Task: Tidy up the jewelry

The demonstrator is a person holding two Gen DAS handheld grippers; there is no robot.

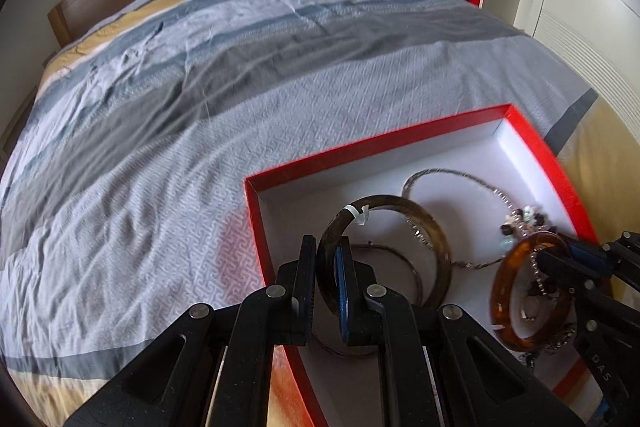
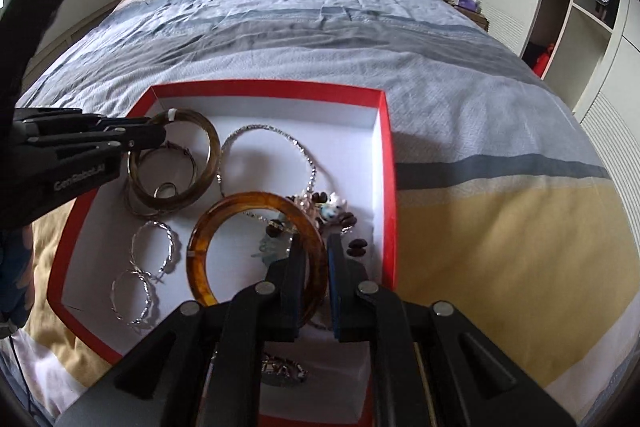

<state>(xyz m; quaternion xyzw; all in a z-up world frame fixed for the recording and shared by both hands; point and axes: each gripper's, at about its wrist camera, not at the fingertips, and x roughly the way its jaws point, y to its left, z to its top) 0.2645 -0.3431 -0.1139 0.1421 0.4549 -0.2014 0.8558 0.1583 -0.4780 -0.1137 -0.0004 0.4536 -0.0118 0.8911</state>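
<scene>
Bedding in grey, blue and yellow stripes covers the wooden-framed bed (image 2: 320, 27), and on it lies a shallow red cardboard box (image 2: 386, 155) with a white inside. The left tool (image 1: 325, 279) is clenched on a dark olive-brown bangle (image 1: 436, 239), held over the box's far left corner. The right tool (image 2: 316, 267) grips a glossy amber bangle (image 2: 224, 211) above the box's middle. Inside lie a silver chain necklace (image 2: 280, 137), twisted silver hoops (image 2: 154, 247) and a beaded charm cluster (image 2: 332, 209).
</scene>
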